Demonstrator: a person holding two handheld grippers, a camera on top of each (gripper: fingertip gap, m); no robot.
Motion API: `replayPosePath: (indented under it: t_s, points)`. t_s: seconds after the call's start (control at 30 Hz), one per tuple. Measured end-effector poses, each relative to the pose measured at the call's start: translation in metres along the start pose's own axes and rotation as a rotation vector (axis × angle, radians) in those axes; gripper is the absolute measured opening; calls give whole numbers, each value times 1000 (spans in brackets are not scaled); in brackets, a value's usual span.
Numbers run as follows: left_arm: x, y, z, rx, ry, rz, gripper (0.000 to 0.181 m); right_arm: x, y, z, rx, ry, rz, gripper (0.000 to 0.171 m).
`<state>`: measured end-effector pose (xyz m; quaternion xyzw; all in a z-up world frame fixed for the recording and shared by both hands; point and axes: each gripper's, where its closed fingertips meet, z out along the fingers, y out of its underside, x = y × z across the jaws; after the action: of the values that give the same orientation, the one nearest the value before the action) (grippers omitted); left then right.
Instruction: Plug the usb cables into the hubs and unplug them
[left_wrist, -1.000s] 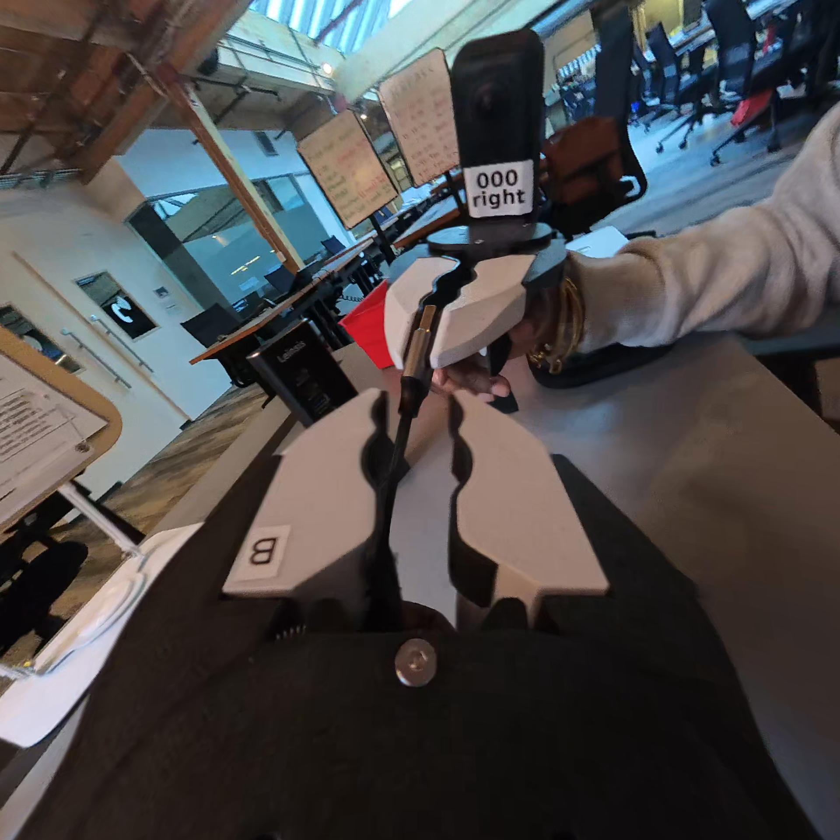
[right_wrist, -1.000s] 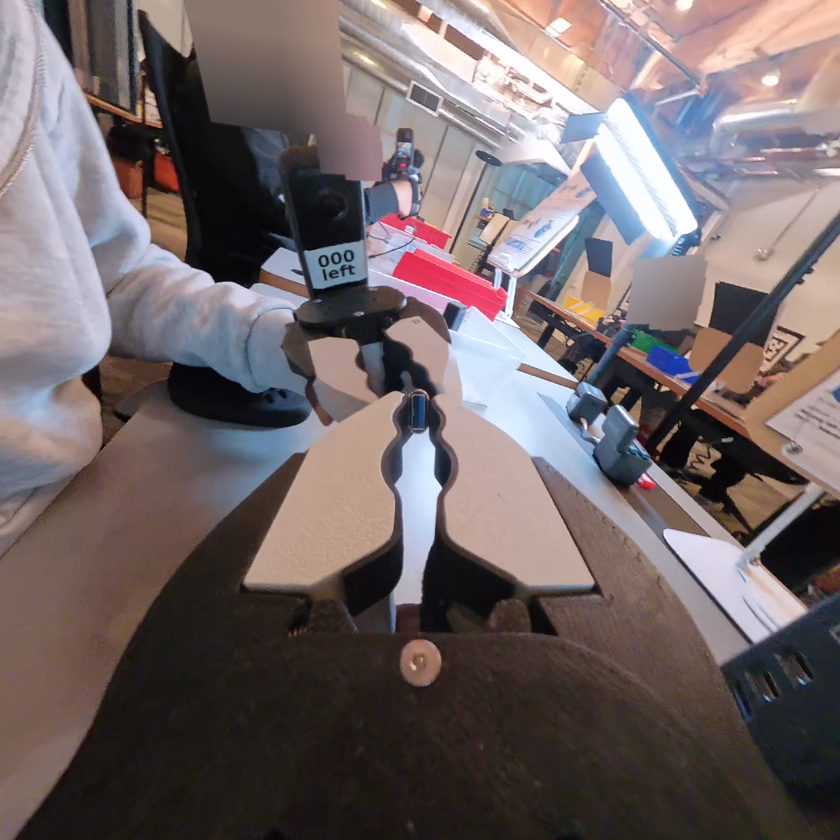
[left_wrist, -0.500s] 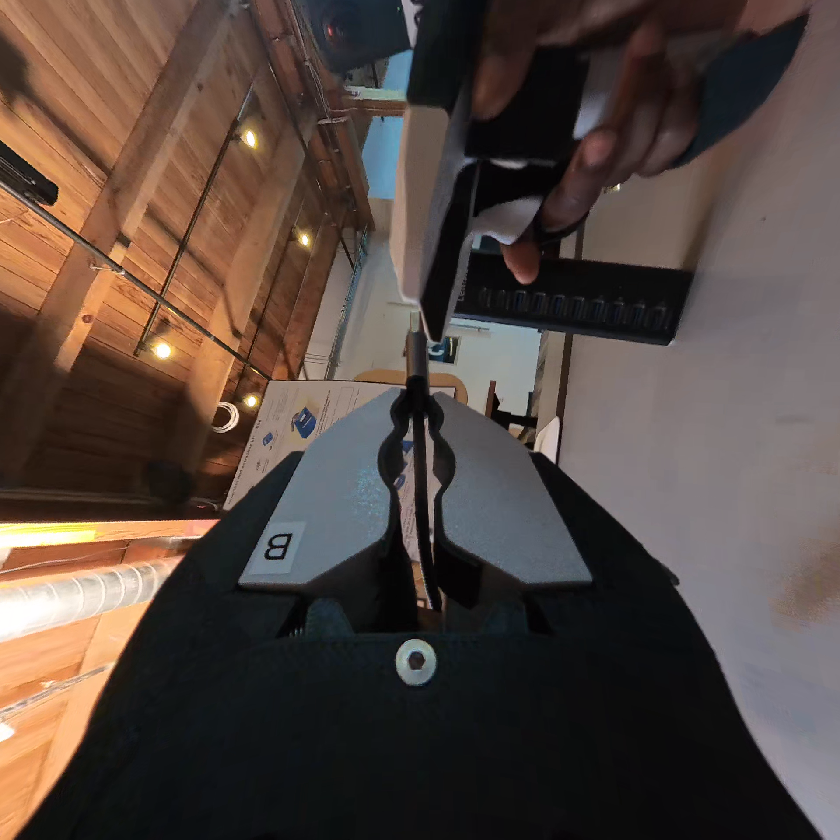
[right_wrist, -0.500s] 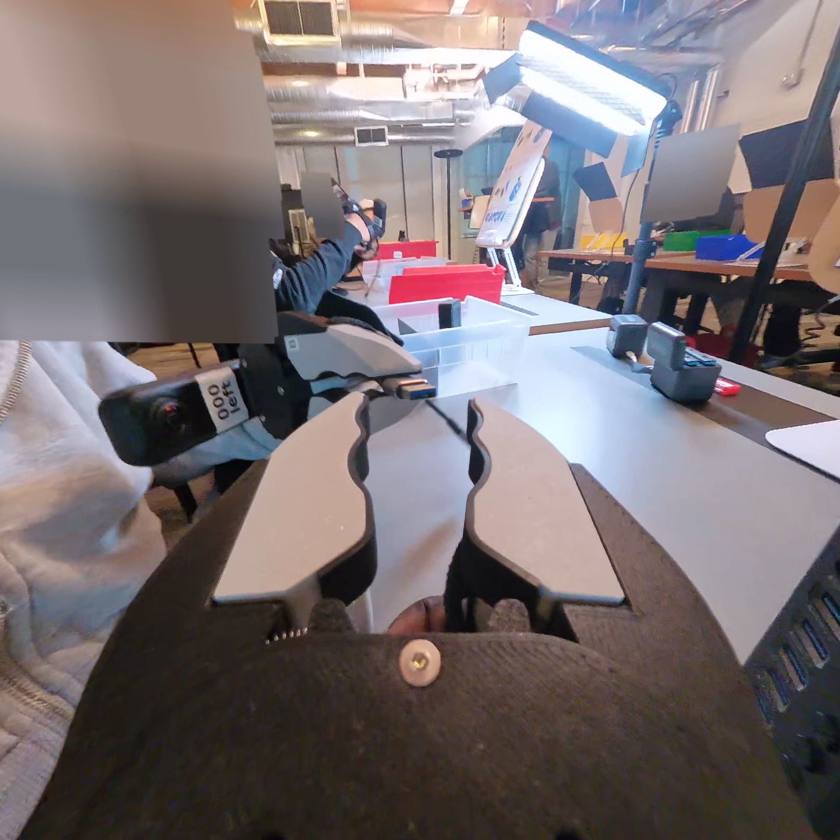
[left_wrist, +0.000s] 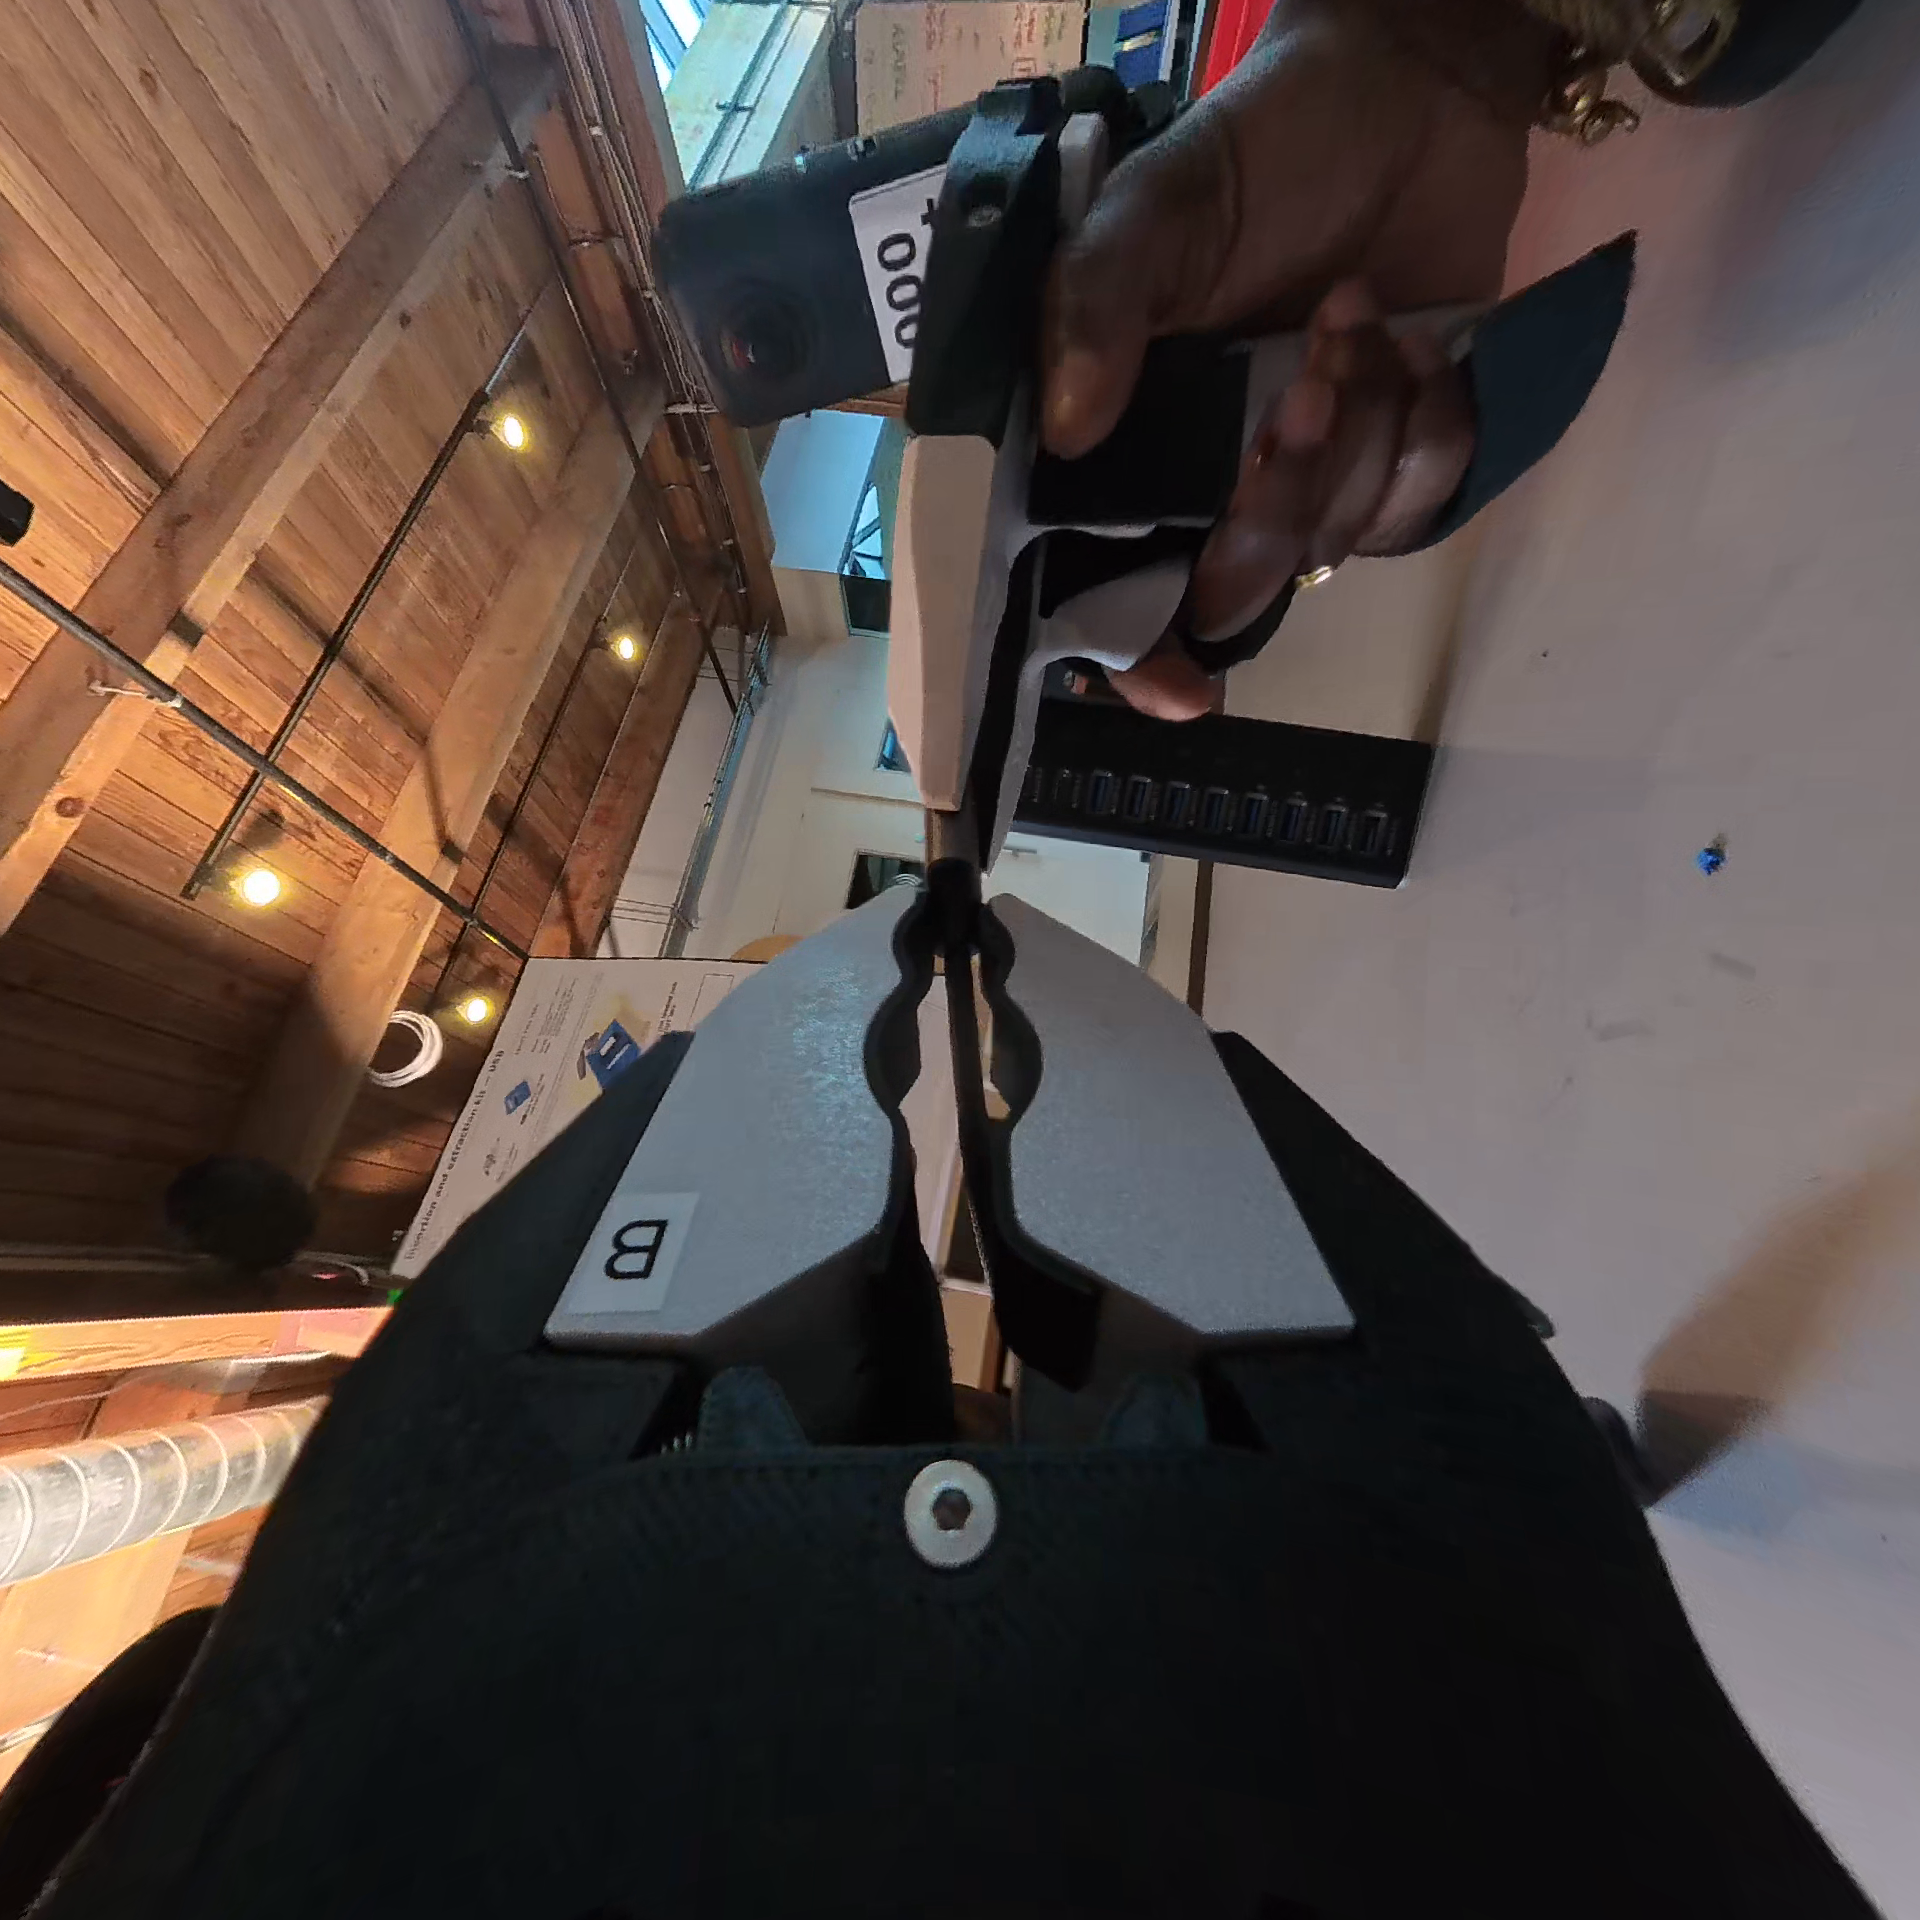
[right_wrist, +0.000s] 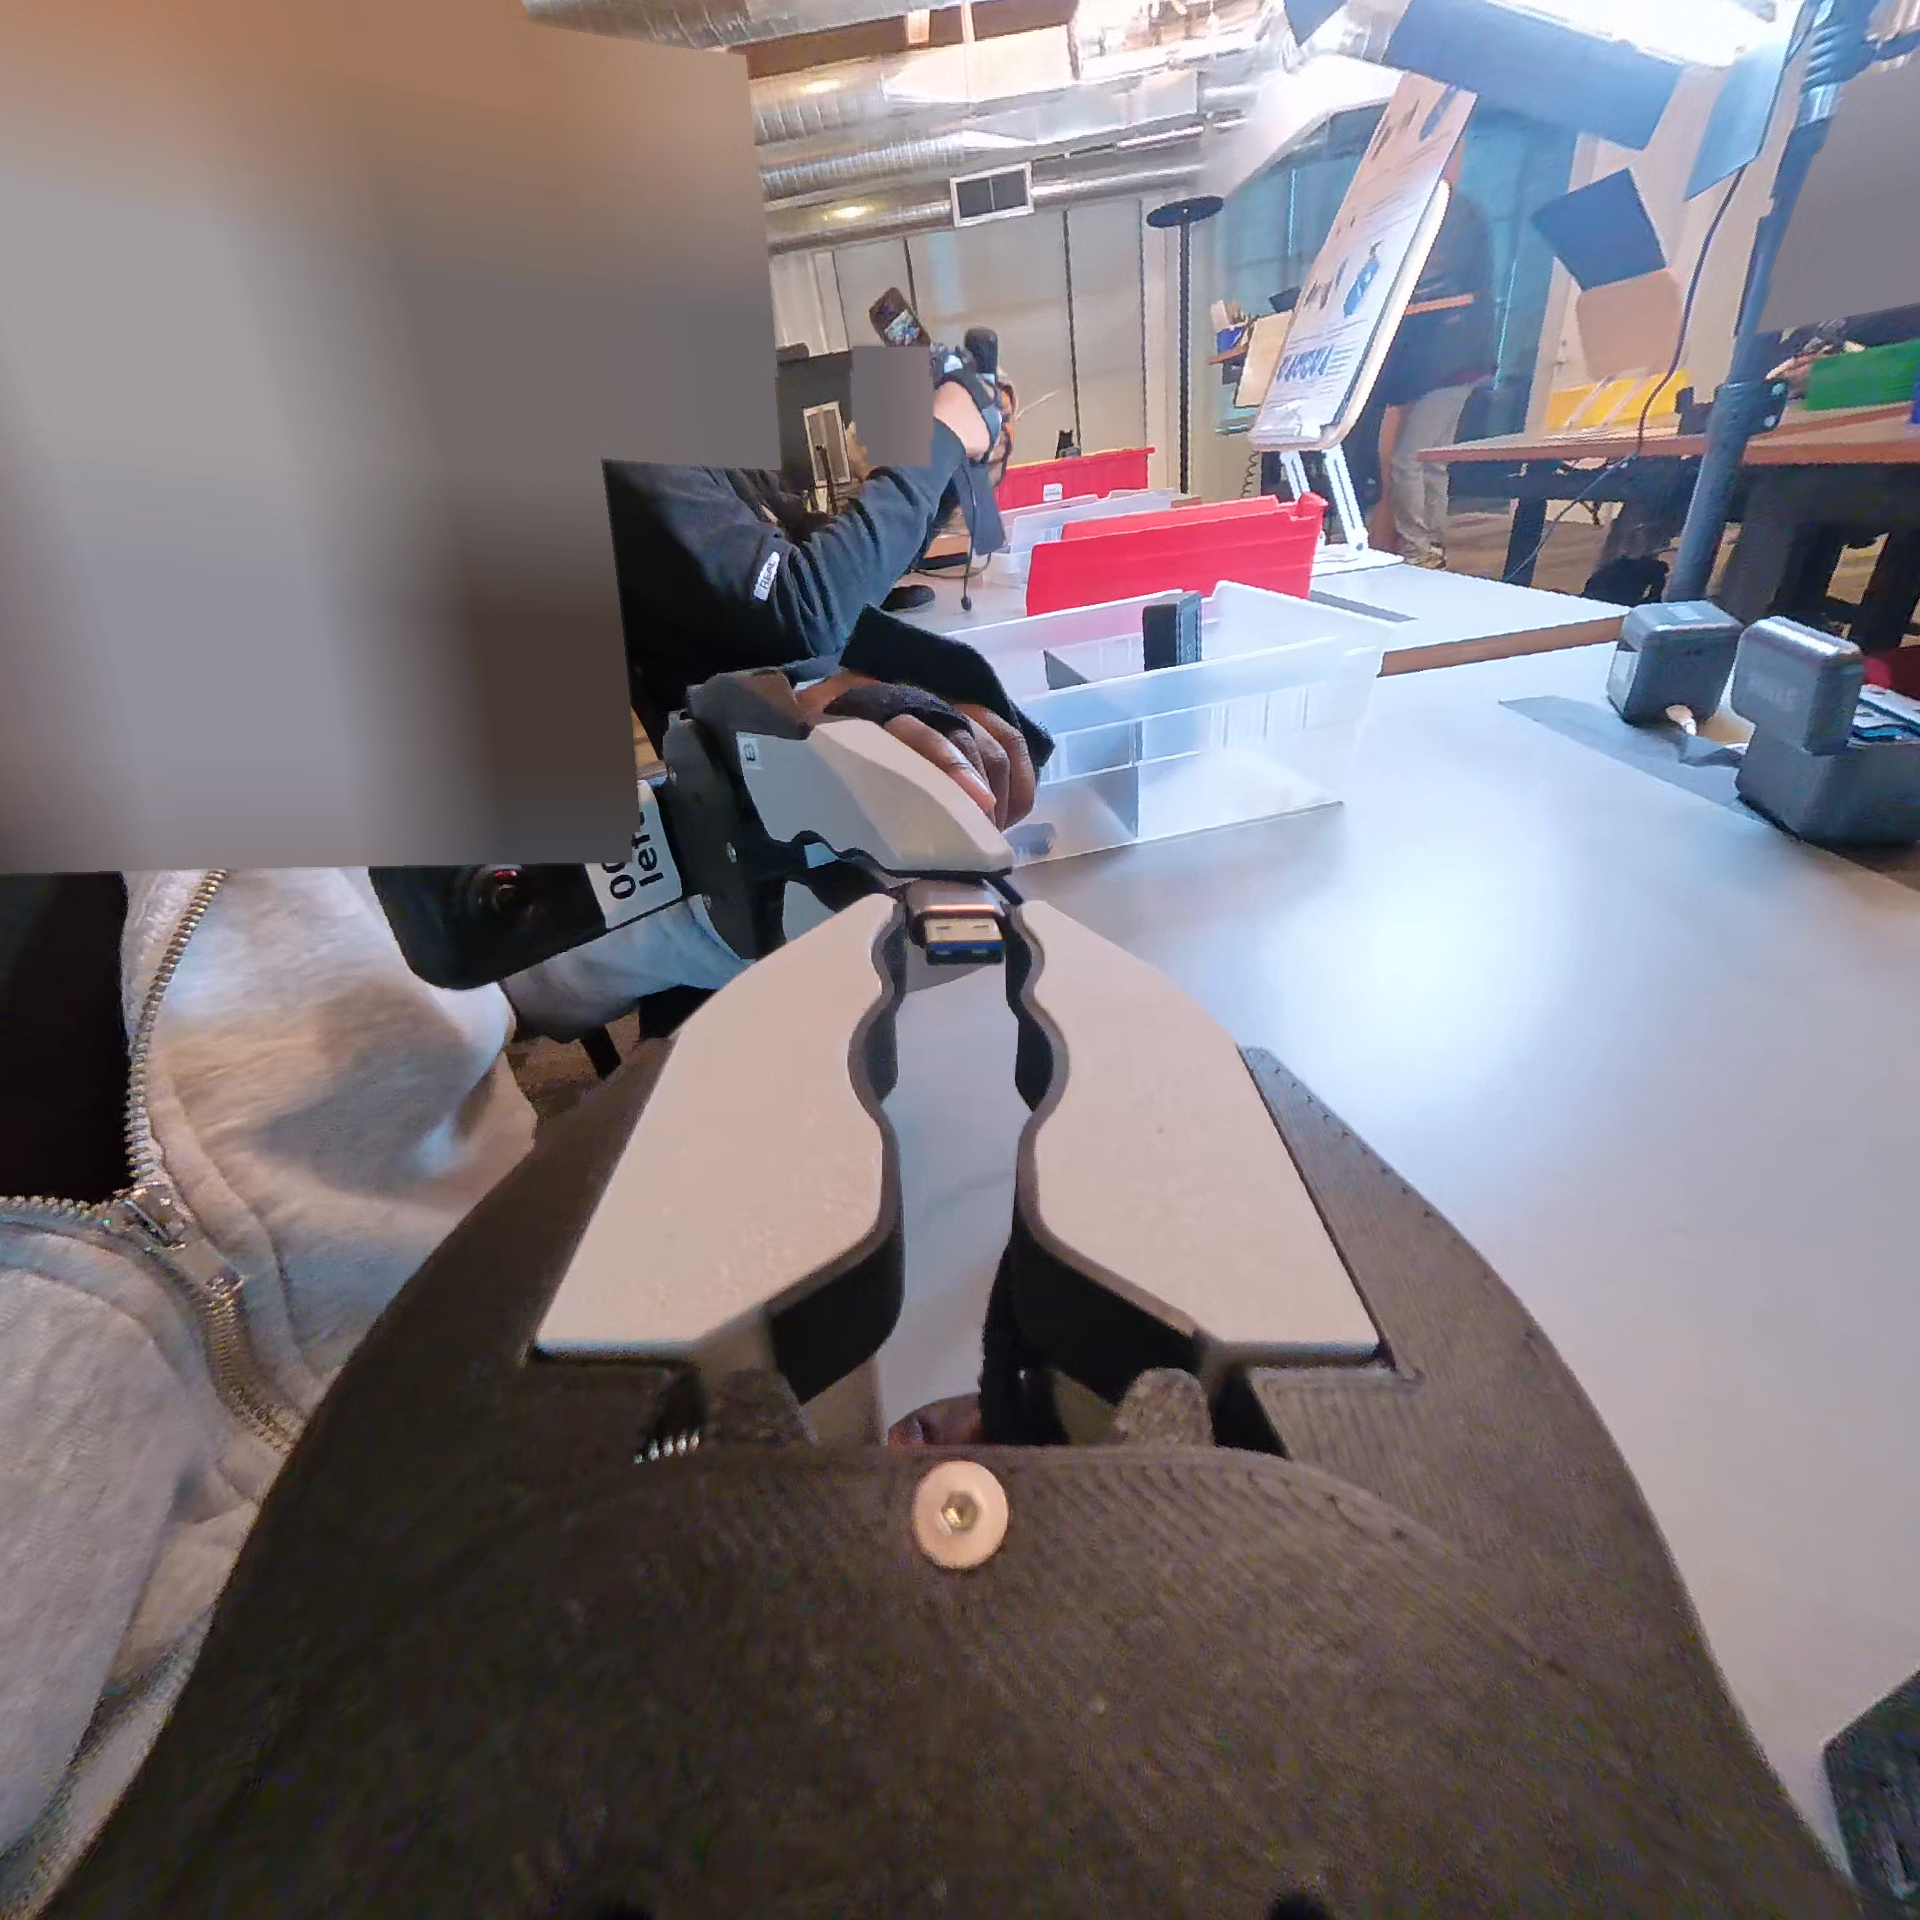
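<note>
My left gripper is shut on a black USB cable just behind its plug; the view is rolled on its side. My right gripper faces it, fingertips closed on either side of the metal USB plug, whose blue-tongued end points at the right camera. In the left wrist view, the right gripper comes in from above, with the plug between its tips. A black multi-port hub stands on the grey table behind them. A dark corner of the hub shows at lower right.
A clear plastic divided bin stands beyond the grippers, with red bins behind it. Two grey boxes sit at the table's right. A person in a black sleeve works at the far table. A poster on a stand is behind.
The left gripper rolled onto its side with the cable. The right gripper let go of the plug, opened wide, and has now closed on it again.
</note>
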<state>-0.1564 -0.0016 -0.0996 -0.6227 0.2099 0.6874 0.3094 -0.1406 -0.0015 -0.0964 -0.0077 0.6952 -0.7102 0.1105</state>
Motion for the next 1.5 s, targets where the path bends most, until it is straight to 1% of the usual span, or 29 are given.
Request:
replayPosePath:
  t_s: [0.03, 0.1, 0.13, 0.17, 0.23, 0.3, 0.33, 0.37, 0.4, 0.43, 0.47, 0.5, 0.53, 0.57, 0.6, 0.67, 0.7, 0.73, 0.83, 0.9, 0.93, 1.03, 1.1, 1.23, 1.33, 1.5]
  points:
    - [1, 0, 0, 6, 6, -30, 8, 0, 0, 0, -3, 3, -15, 18]
    - [0, 1, 1, 13, 24, -186, 10, 1, -3, -1, 6, 30, -60, 18]
    - [-2, 3, 2, 14, 23, -282, 21, 5, -5, -2, 17, 69, -90, 18]
    - [-8, 7, 1, 15, 10, -371, 35, 8, -7, -3, 28, 103, -115, 17]
    - [-25, 13, -2, 38, -46, -558, 51, 18, -15, -9, 68, 180, -150, 17]
    - [-45, 12, -8, 130, -93, -821, 52, 27, -25, -17, 134, 259, -173, 17]
    - [-51, 6, -10, 214, -67, -991, 52, 31, -31, -21, 175, 293, -177, 18]
    - [-51, -6, -12, 318, 25, -1173, 47, 34, -37, -25, 220, 320, -179, 18]
    - [-45, -19, -12, 414, 163, -1356, 45, 35, -42, -28, 264, 339, -176, 18]
    - [-37, -30, -11, 475, 312, -1519, 45, 35, -46, -31, 303, 344, -170, 18]
    - [-28, -40, -9, 508, 437, -1637, 45, 33, -49, -32, 339, 336, -161, 18]
    - [-20, -46, -6, 519, 507, -1708, 44, 29, -53, -32, 376, 315, -154, 18]
    - [-14, -47, -1, 511, 509, -1740, 44, 21, -55, -30, 405, 270, -147, 17]
    - [-11, -43, 5, 491, 451, -1743, 44, 14, -56, -26, 421, 216, -133, 17]
    - [-14, -36, 8, 484, 360, -1728, 44, 7, -55, -22, 425, 168, -111, 17]
    - [-30, -22, 5, 519, 181, -1677, 43, -2, -48, -11, 393, 88, -63, 17]
    - [-37, -18, 2, 536, 133, -1664, 39, -5, -44, -6, 373, 64, -46, 17]
    - [-40, -17, -2, 552, 127, -1657, 37, -7, -41, -2, 366, 48, -36, 17]
    - [-43, -21, -7, 591, 180, -1677, 33, -14, -34, 7, 335, 11, -25, 17]
    - [-42, -27, -9, 614, 239, -1696, 24, -15, -31, 10, 320, 17, -40, 17]
    - [-42, -28, -9, 614, 257, -1703, 25, -15, -31, 10, 318, 23, -49, 17]
    - [-41, -28, -9, 607, 274, -1713, 24, -15, -30, 10, 308, 29, -69, 17]
    - [-41, -27, -10, 610, 290, -1730, 19, -16, -31, 10, 309, 27, -80, 17]
    - [-41, -28, -13, 625, 318, -1737, 19, -18, -32, 9, 307, 23, -95, 17]
    - [-40, -30, -14, 629, 335, -1726, 24, -18, -34, 7, 324, 21, -91, 17]
    - [-37, -29, -13, 614, 337, -1710, 18, -19, -35, 6, 321, 16, -85, 17]
